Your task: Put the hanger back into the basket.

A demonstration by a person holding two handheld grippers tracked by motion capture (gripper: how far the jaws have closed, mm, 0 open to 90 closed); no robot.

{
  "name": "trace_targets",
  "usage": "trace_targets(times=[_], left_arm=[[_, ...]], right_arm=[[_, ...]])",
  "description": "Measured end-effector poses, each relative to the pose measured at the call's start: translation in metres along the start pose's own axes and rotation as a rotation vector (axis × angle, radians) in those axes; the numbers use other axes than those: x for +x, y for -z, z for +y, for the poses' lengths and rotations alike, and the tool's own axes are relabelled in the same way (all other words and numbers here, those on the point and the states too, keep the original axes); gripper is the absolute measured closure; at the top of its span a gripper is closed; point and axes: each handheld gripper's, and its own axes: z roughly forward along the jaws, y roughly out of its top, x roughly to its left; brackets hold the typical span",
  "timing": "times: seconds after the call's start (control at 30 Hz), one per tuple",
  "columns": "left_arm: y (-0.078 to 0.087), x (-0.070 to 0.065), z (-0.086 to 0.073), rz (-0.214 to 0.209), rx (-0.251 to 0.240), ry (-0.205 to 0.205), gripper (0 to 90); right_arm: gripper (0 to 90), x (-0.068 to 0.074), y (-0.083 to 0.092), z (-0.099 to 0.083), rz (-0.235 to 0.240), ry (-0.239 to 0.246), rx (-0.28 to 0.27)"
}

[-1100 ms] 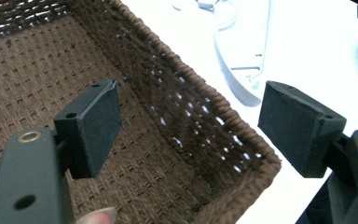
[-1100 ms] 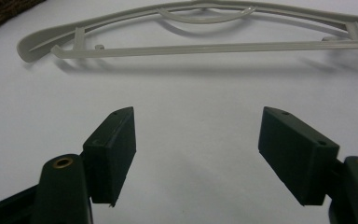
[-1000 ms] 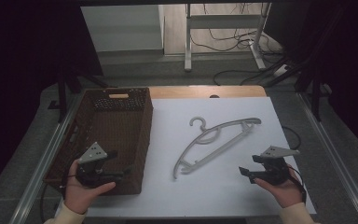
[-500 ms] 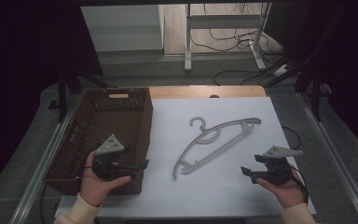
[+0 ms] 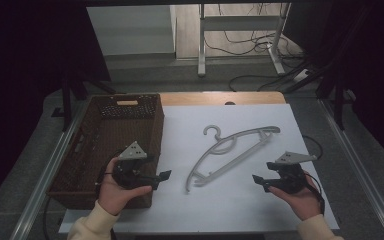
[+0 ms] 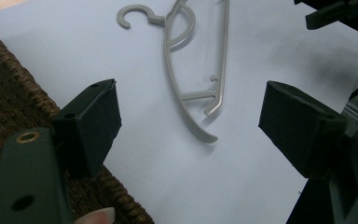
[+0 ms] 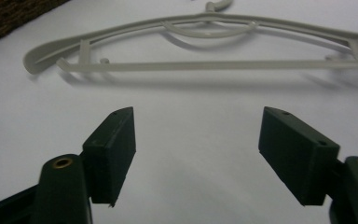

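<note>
Nearest the person, both hands are holding grippers with jaws spread, gripping nothing: left gripper [image 5: 164, 175] beside the wicker basket [image 5: 90, 150], right gripper [image 5: 258, 181] opposite. Between and beyond them, a grey hanger [image 5: 232, 152] is lying flat on white table [image 5: 240, 210].

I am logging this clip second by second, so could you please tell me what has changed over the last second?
The left gripper moved to the right, from over the near end of the wicker basket out past its right rim towards the clothes hanger. Its jaws are open and hold nothing. The right gripper stayed put, also open and empty. The hanger and basket did not move on the white table.
</note>
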Motion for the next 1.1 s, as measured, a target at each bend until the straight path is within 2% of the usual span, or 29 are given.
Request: trace_targets(times=[0.1, 0.2, 0.37, 0.53, 0.67, 0.87, 0.97, 1.1], left_arm=[[0.003, 0.000, -0.001, -0.001, -0.006, 0.004, 20.4], [0.005, 0.002, -0.003, 0.000, -0.012, 0.009, 20.4], [0.007, 0.003, -0.005, 0.004, -0.011, 0.012, 20.4], [0.008, 0.002, -0.005, 0.005, -0.012, 0.012, 20.4], [0.010, 0.003, -0.004, 0.005, -0.021, 0.018, 20.3], [0.011, 0.004, -0.005, 0.003, -0.018, 0.018, 20.3], [0.011, 0.004, -0.006, 0.002, -0.018, 0.020, 20.4], [0.011, 0.003, -0.005, 0.002, -0.019, 0.017, 20.3]], right_arm=[[33.0, 0.003, -0.010, 0.013, 0.007, 0.018, 0.020], [36.3, 0.004, -0.020, 0.022, 0.025, 0.010, 0.040], [36.6, 0.003, -0.035, 0.031, 0.022, -0.006, 0.083], [36.0, 0.001, -0.047, 0.041, 0.014, -0.020, 0.098], [35.4, -0.007, -0.063, 0.056, -0.011, -0.049, 0.151], [34.4, -0.024, -0.082, 0.074, -0.038, -0.133, 0.196], [34.0, -0.027, -0.089, 0.079, -0.040, -0.135, 0.196], [33.9, -0.024, -0.098, 0.081, -0.022, -0.133, 0.216]])
